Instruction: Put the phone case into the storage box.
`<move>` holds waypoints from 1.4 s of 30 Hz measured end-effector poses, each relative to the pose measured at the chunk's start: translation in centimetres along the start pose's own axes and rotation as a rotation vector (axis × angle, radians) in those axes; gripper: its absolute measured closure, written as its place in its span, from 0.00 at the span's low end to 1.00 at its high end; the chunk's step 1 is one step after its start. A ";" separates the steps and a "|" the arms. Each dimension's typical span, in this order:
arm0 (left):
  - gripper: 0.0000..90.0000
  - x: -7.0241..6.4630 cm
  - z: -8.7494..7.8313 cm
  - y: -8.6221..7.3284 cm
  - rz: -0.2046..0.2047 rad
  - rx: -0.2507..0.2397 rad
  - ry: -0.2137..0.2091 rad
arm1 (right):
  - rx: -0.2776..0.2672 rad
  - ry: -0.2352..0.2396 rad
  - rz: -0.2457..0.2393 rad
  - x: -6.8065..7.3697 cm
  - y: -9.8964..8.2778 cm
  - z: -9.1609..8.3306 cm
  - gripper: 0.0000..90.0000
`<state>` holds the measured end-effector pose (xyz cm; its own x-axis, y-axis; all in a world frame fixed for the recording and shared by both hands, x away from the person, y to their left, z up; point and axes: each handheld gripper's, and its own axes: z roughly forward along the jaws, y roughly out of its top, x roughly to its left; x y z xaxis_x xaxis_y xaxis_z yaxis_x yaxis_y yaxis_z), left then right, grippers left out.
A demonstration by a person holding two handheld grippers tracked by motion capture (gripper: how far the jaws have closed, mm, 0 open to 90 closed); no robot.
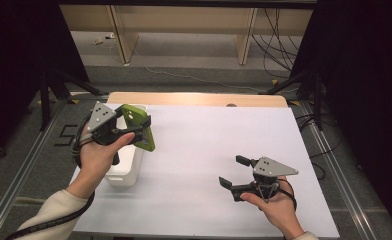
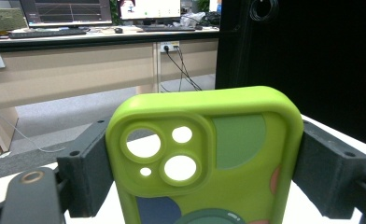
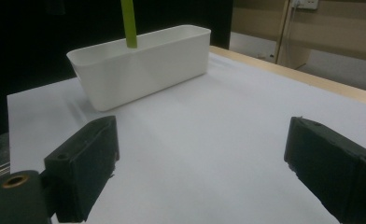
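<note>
On a white-covered desk, the left gripper (image 1: 134, 131) clamps a green phone case (image 1: 140, 126) above the left-edge white bin (image 1: 125, 172), the right gripper (image 1: 232, 172) gapes empty; a loosened clamp could drop it outside.

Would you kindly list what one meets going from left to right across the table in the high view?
Left gripper, clamped on the green phone case above the white bin → bare white table sheet → right gripper, jaws open and empty.
</note>
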<state>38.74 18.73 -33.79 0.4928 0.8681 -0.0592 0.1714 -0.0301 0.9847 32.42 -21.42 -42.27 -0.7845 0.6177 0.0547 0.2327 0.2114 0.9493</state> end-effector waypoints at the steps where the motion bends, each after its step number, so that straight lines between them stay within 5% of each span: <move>1: 0.18 0.1 0.0 0.0 -0.002 -0.001 0.004 | -0.001 0.002 -0.001 0.0 0.0 0.0 0.13; 42: 0.18 4.0 0.2 0.2 -0.011 0.007 0.109 | -0.011 -0.023 -0.001 0.1 -0.6 -1.7 0.13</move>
<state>40.89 22.15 -33.91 0.3951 0.9172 -0.0510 0.1820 -0.0237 0.9830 31.24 -22.83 -42.30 -0.7712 0.6349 0.0466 0.2254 0.2039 0.9527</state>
